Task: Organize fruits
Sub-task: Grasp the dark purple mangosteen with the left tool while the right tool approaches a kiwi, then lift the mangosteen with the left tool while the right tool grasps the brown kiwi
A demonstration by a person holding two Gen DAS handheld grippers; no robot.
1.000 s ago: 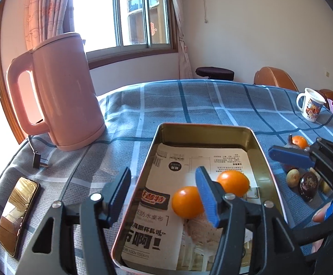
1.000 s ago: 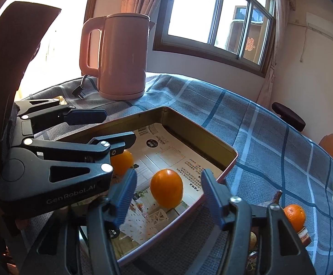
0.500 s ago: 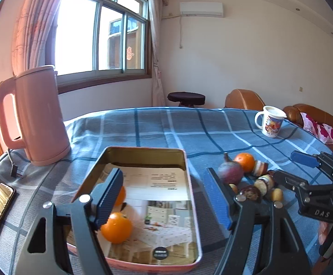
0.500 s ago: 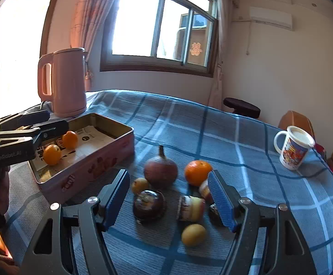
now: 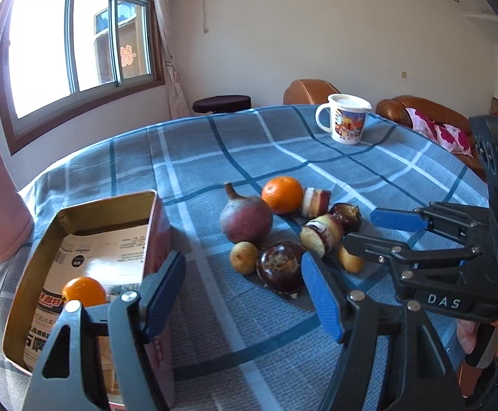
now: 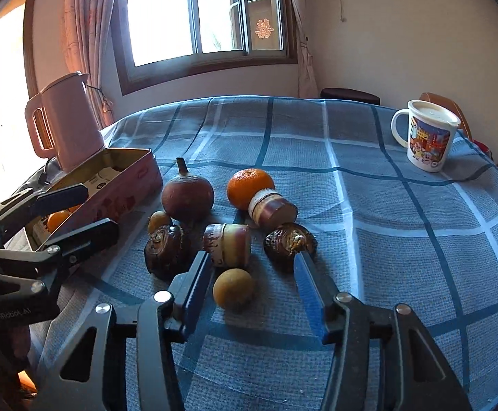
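1. The right gripper point(image 6: 252, 294) stands with its jaws wide apart and holds nothing; a small yellow-brown fruit point(image 6: 233, 287) lies on the cloth between them, low in the middle of the right wrist view, touching neither finger as far as can be seen.
2. The left gripper point(image 5: 244, 298) also has its jaws spread wide and empty. In its own view it hangs at the lower centre, its left finger in front of the tin's point(image 5: 77, 209) near corner.
3. The tin sits at the lower left of the left wrist view, lined with printed paper, with one orange point(image 5: 84, 291) showing inside it.
4. The loose fruit is clustered mid-frame on the blue checked table point(image 6: 369, 205): a mandarin point(image 6: 250, 187), a round reddish-brown fruit with a stalk point(image 6: 187, 196), two dark wrinkled fruits point(image 6: 166, 250), two cut cylindrical pieces point(image 6: 228, 245) and another small yellow fruit point(image 6: 159, 221).
5. A pink kettle point(image 6: 67, 123) stands behind the tin at the left of the right wrist view; a printed mug point(image 6: 427, 135) stands at the upper right, well apart from the fruit.
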